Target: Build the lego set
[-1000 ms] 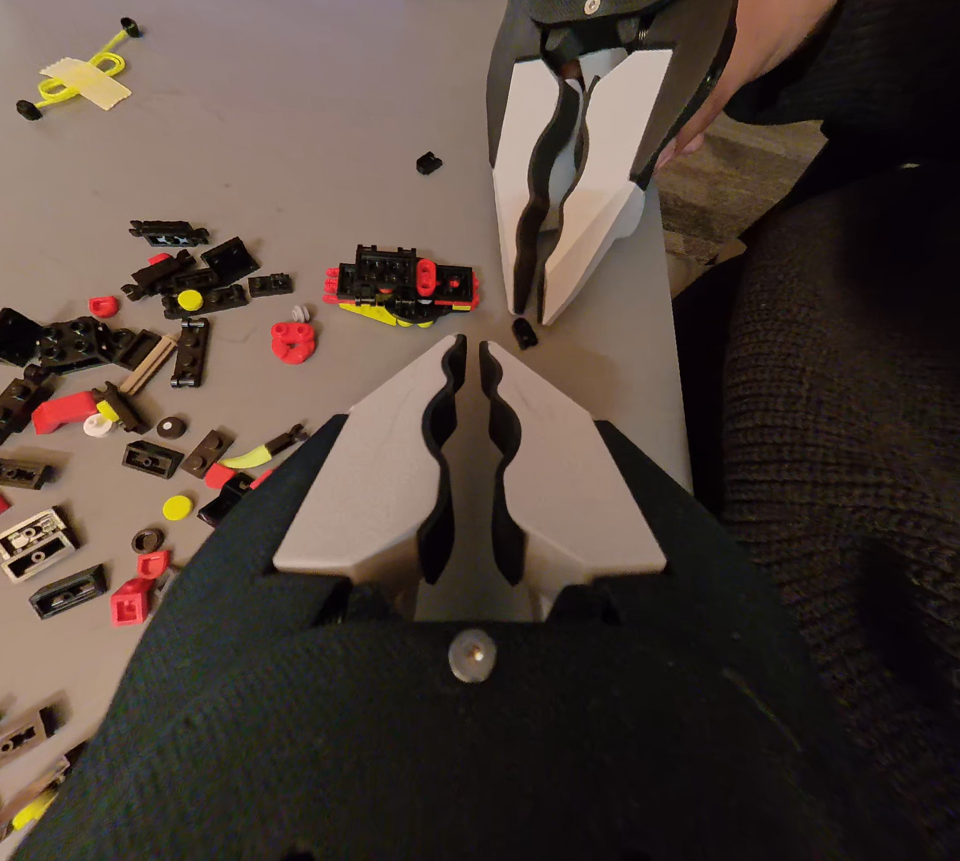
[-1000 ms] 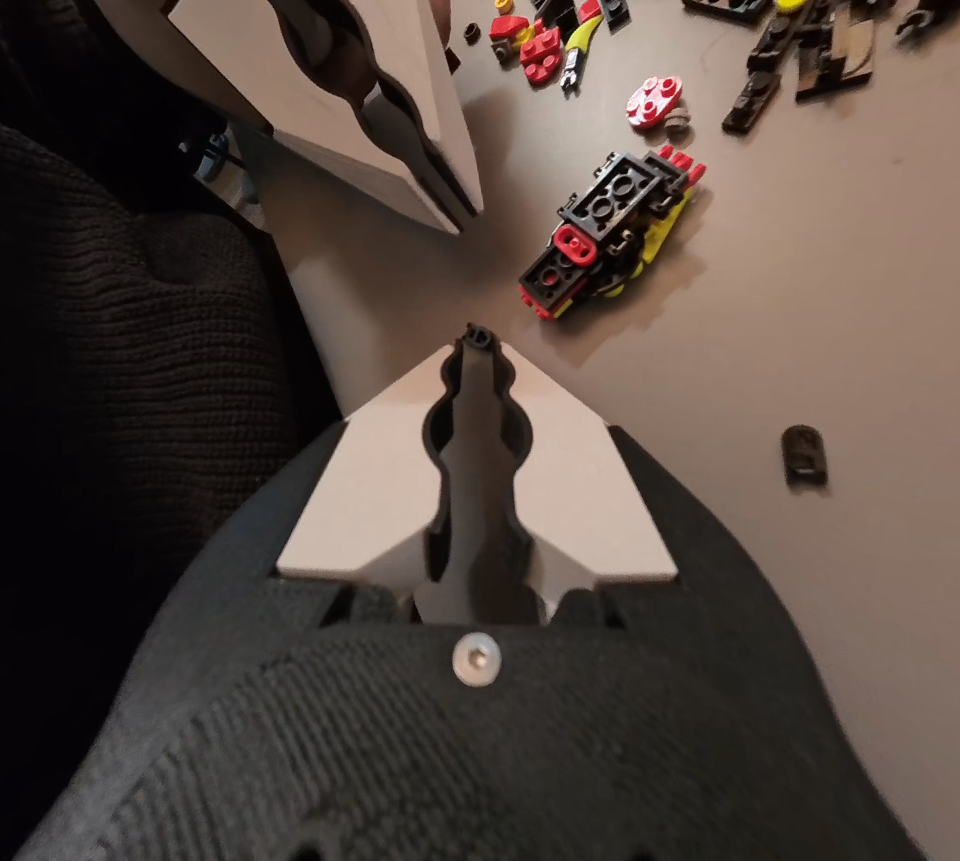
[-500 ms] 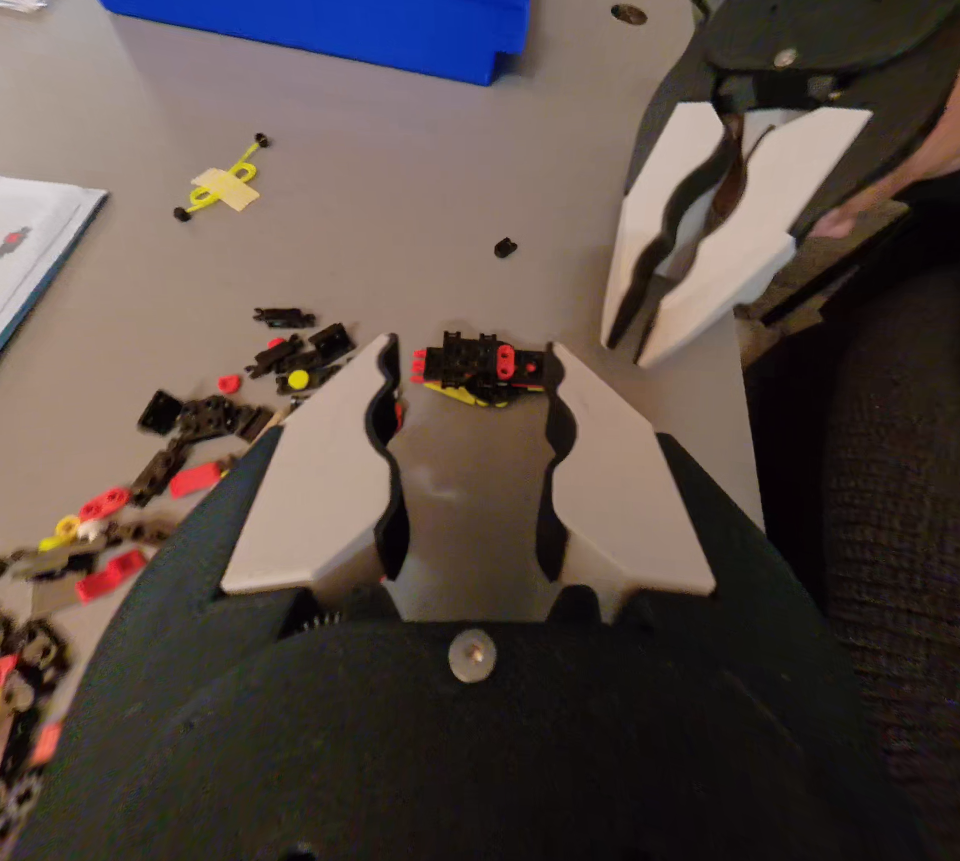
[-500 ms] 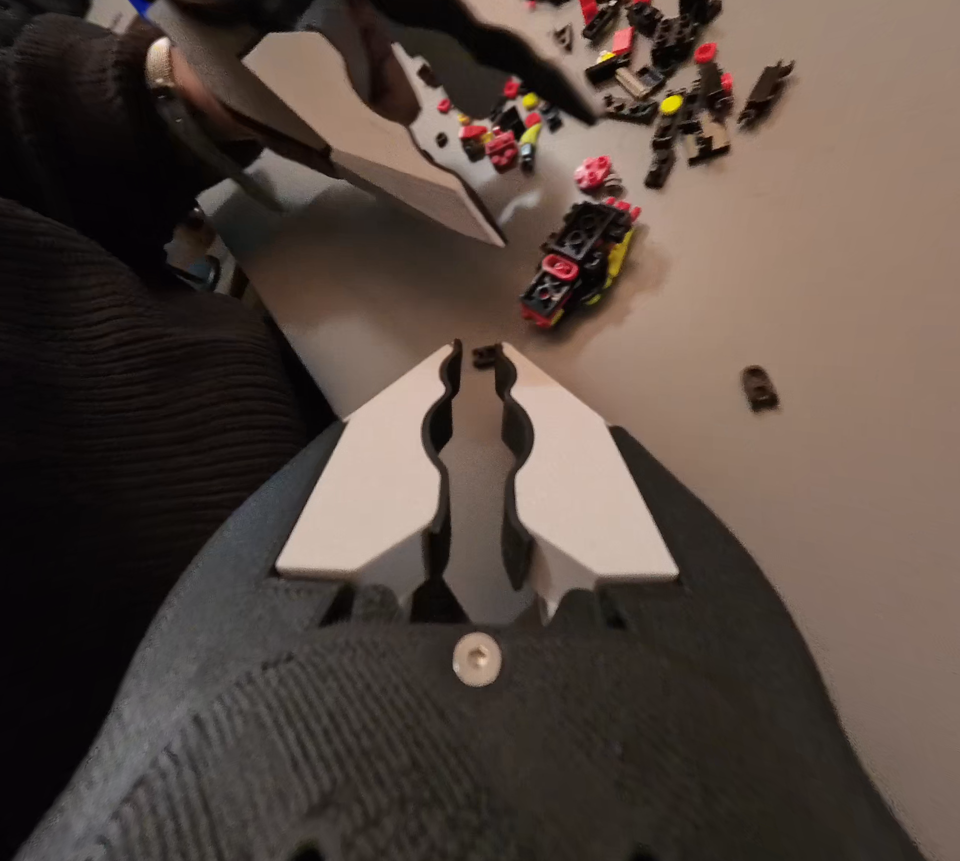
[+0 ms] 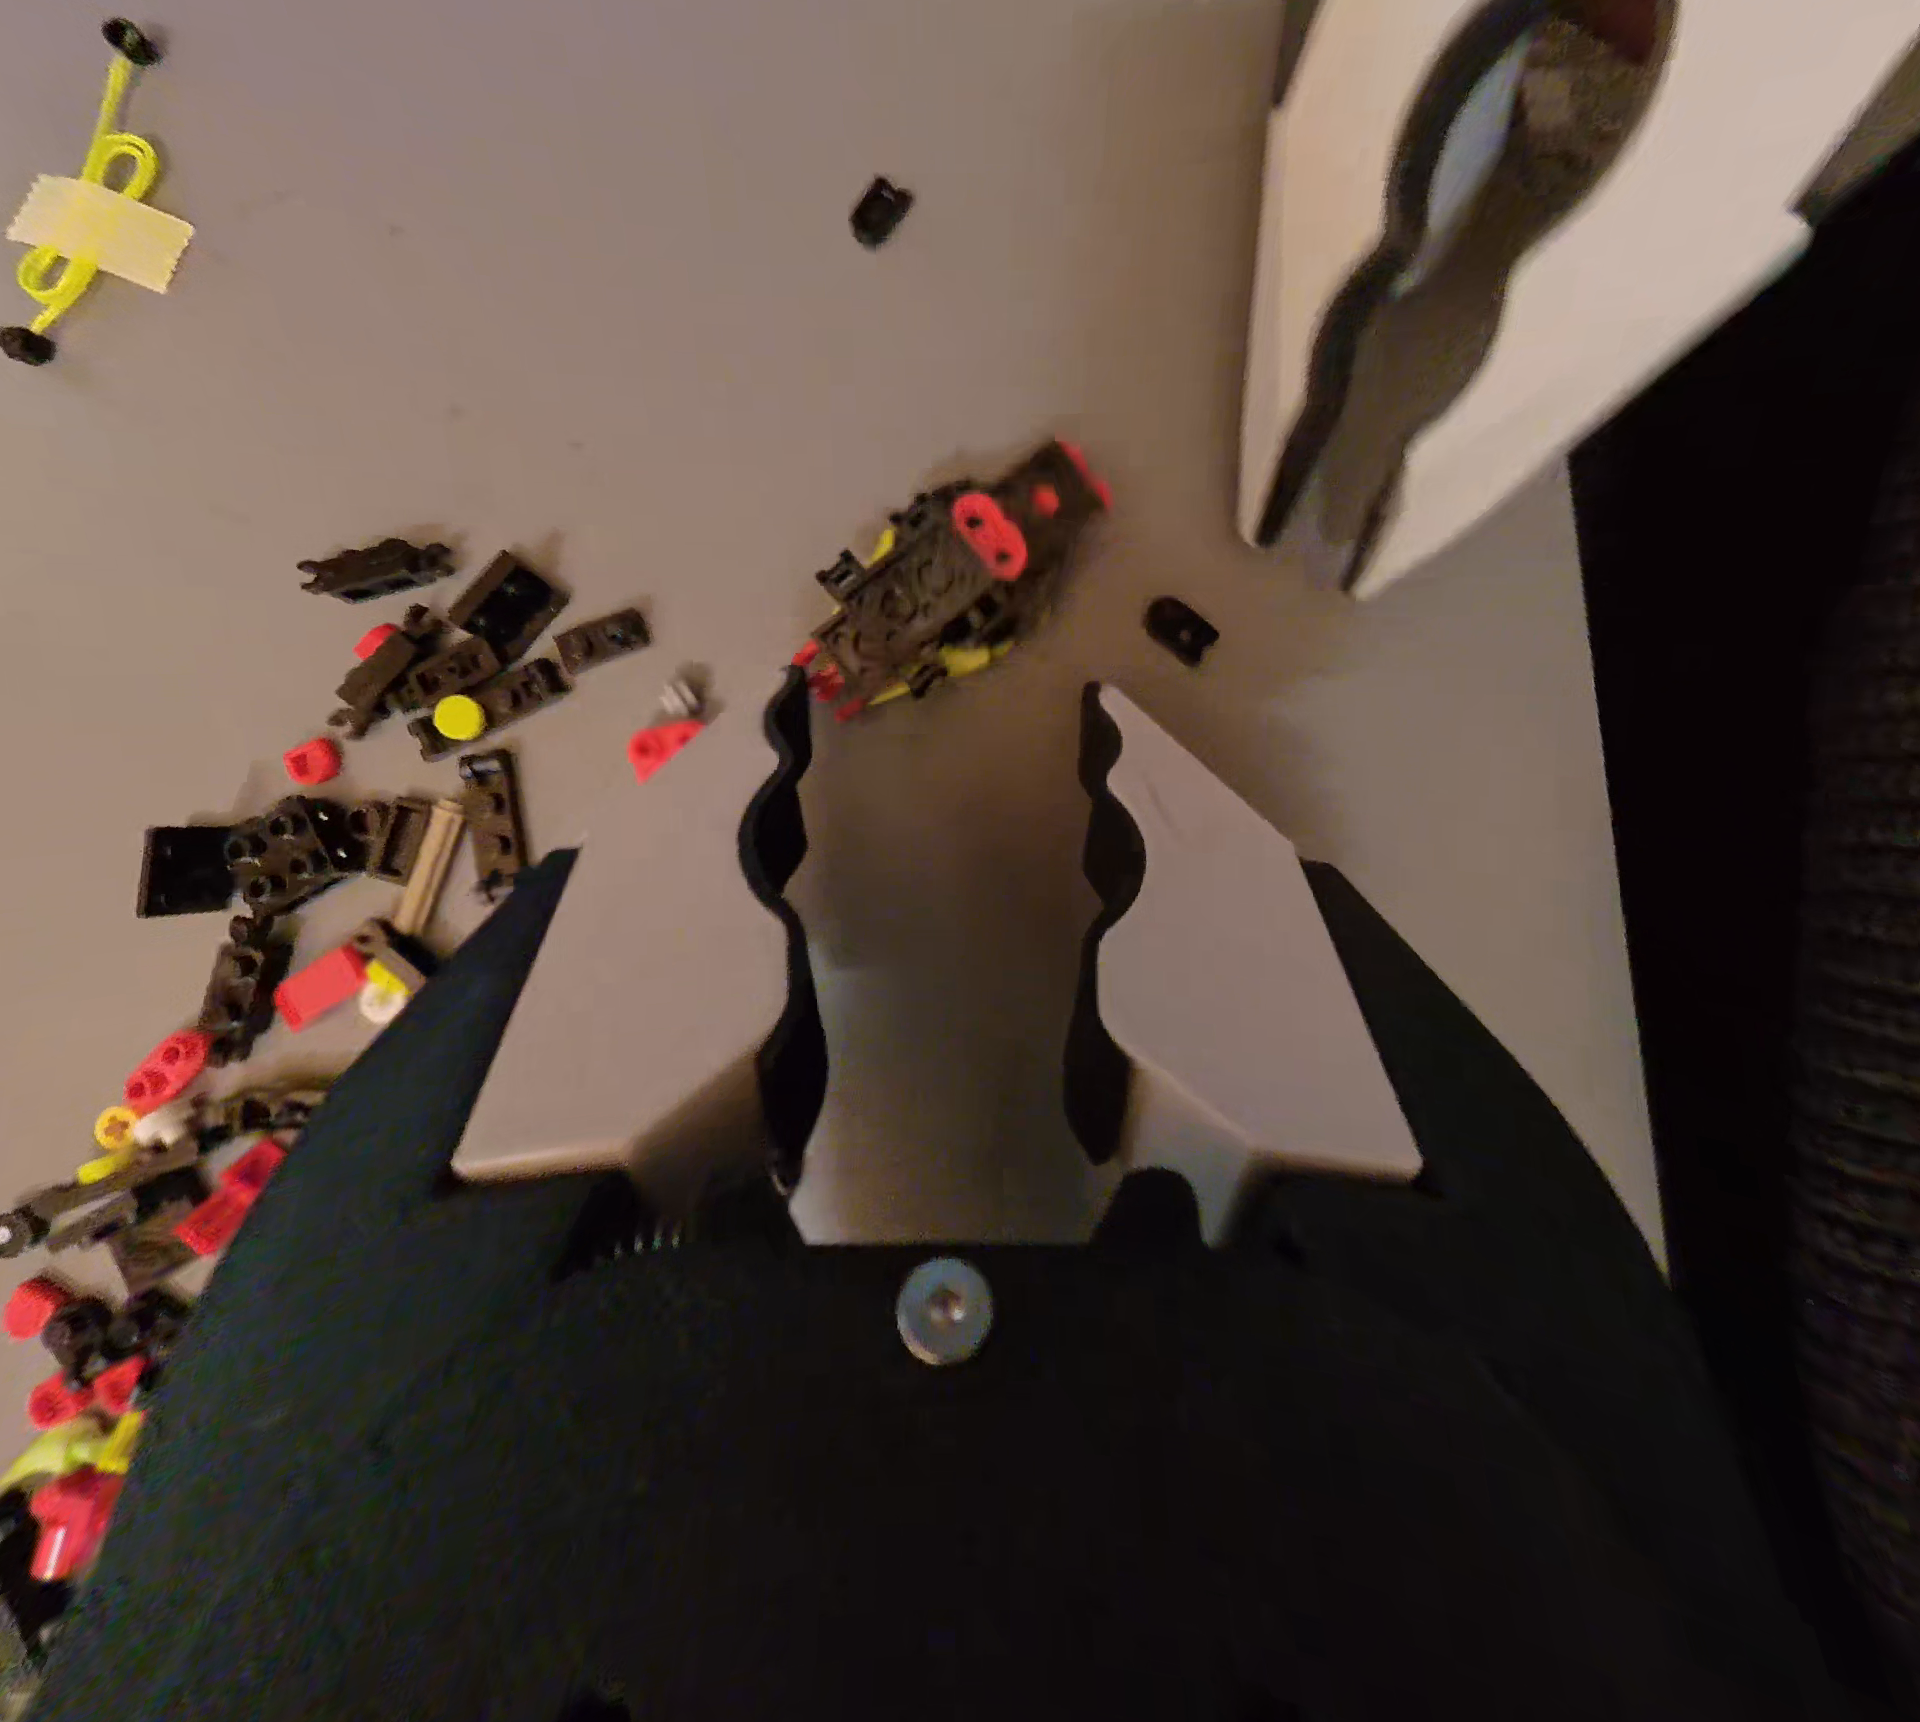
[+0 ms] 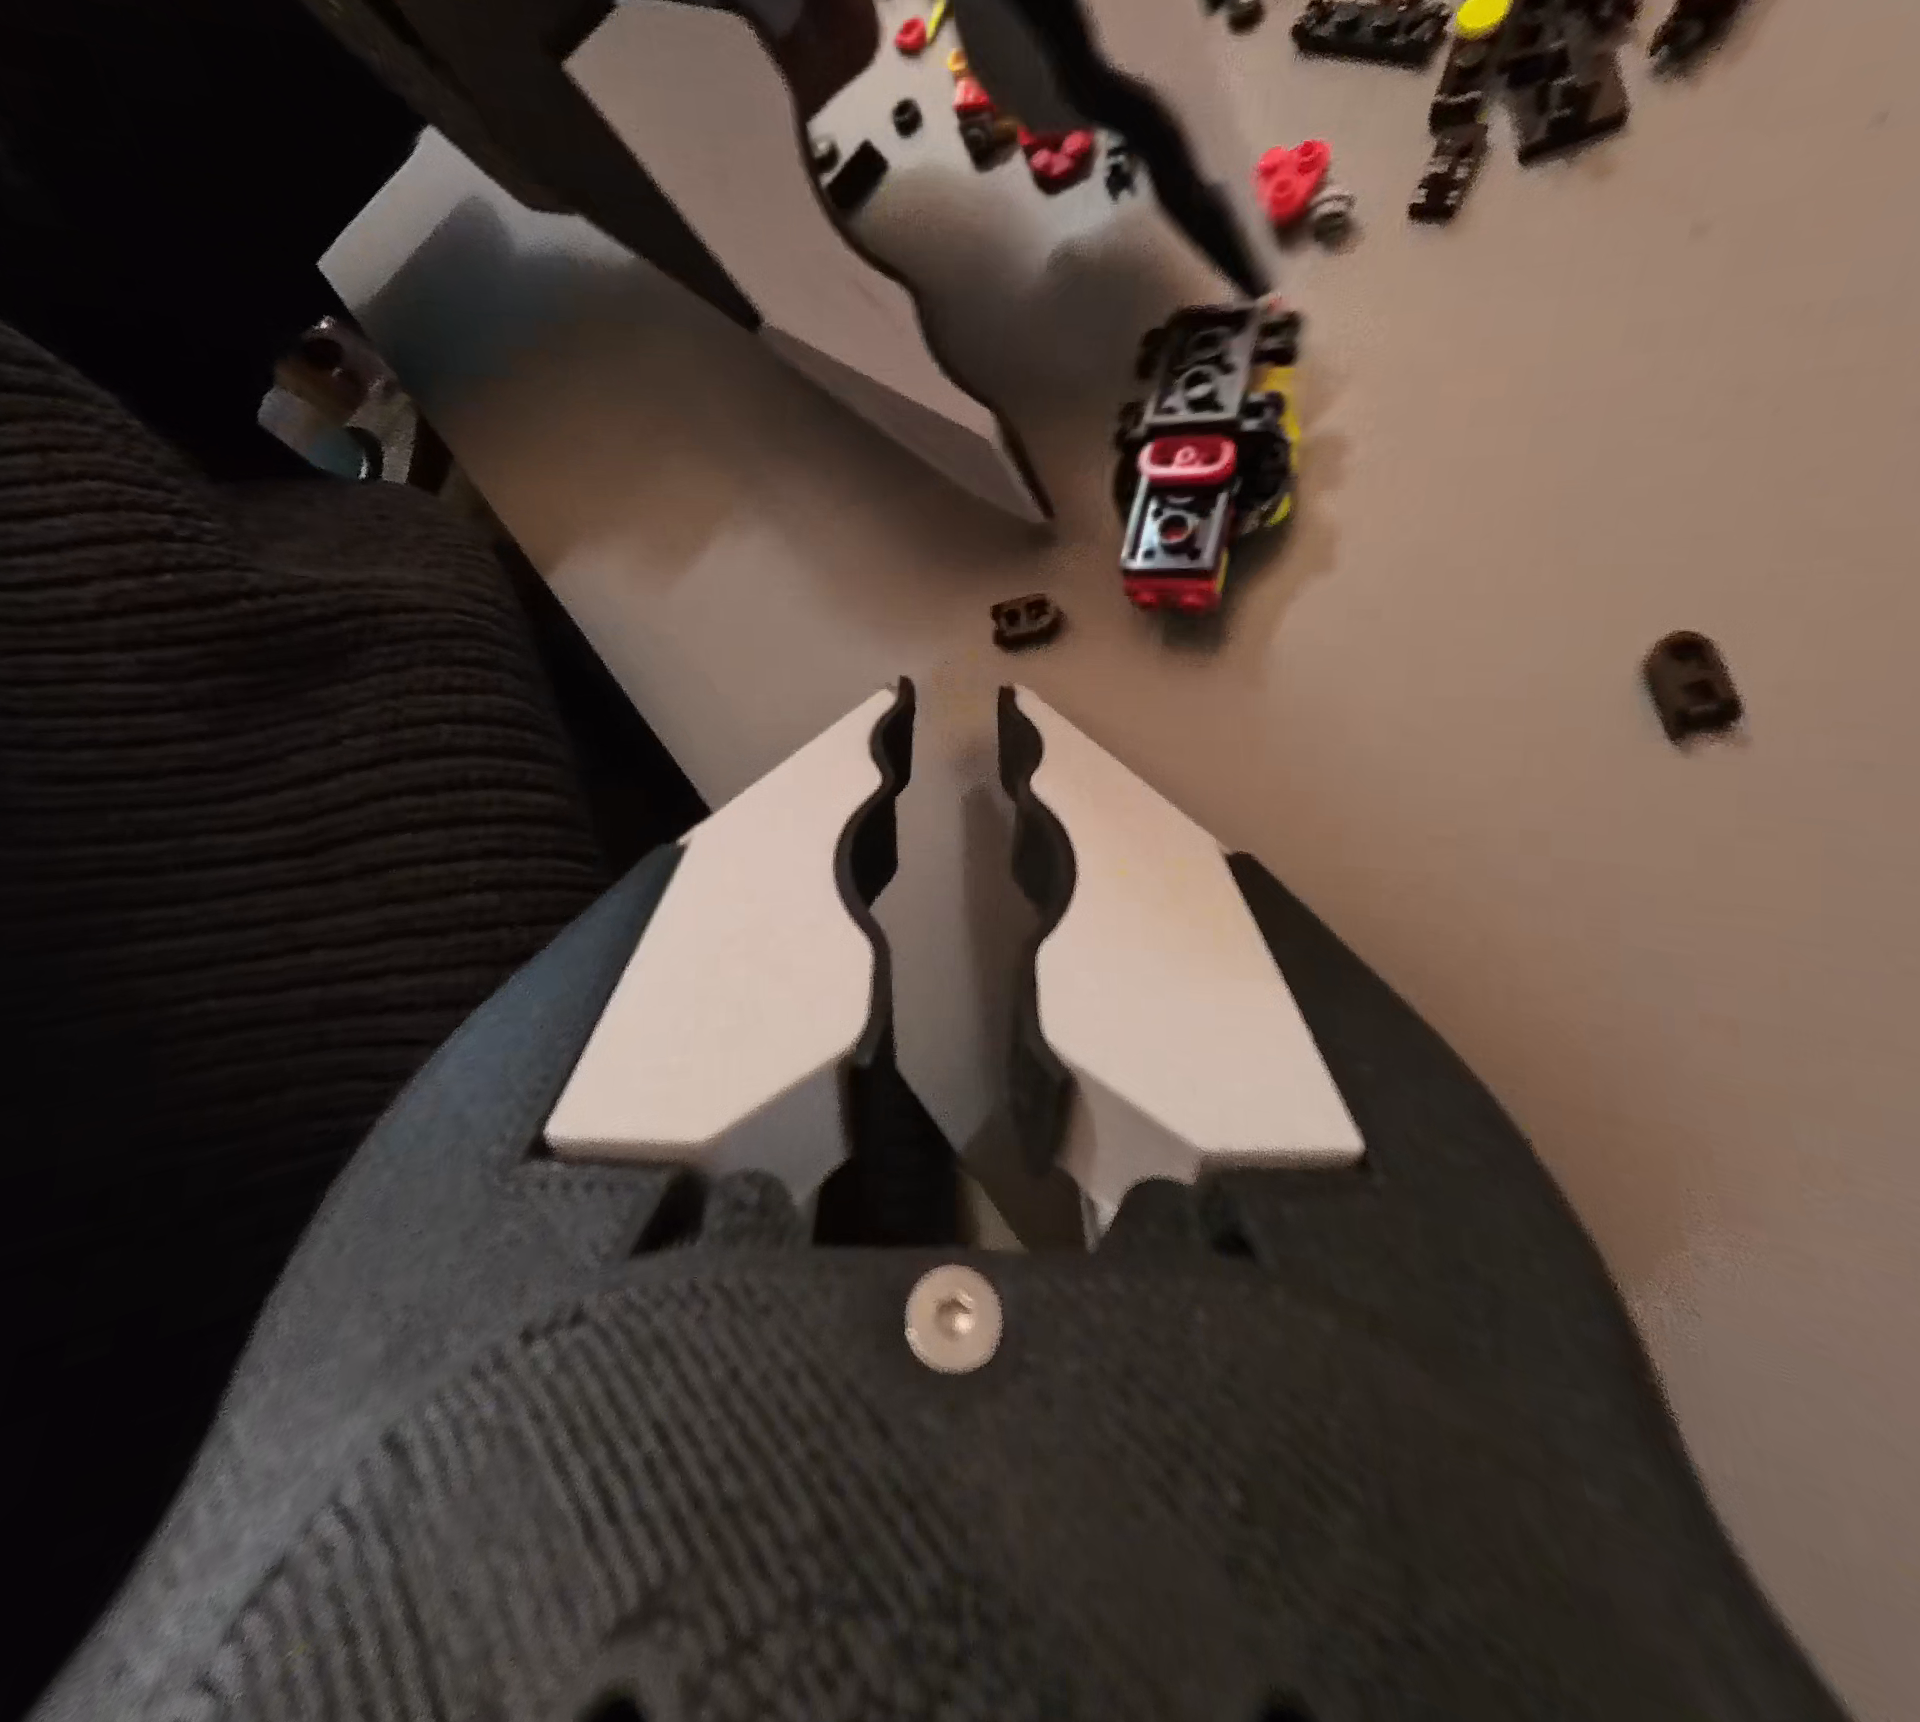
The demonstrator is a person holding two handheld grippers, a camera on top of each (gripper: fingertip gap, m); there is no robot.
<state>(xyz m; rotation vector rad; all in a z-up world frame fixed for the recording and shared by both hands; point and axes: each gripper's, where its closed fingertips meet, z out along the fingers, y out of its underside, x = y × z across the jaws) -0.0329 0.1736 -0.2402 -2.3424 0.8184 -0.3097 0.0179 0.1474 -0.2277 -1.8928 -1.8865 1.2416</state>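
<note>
Counting: 2 open empty grippers: left gripper (image 5: 940, 696), right gripper (image 6: 956, 690) | 1 brick assembly (image 5: 940, 592)

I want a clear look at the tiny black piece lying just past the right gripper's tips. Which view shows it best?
The right wrist view: the small black piece lies close ahead, its two holes visible. The left wrist view shows the same piece off to the side, a plain dark shape beside the built model.

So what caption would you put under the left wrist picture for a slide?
Open left gripper hovers empty near a small black, red and yellow brick model on a grey table.
</note>
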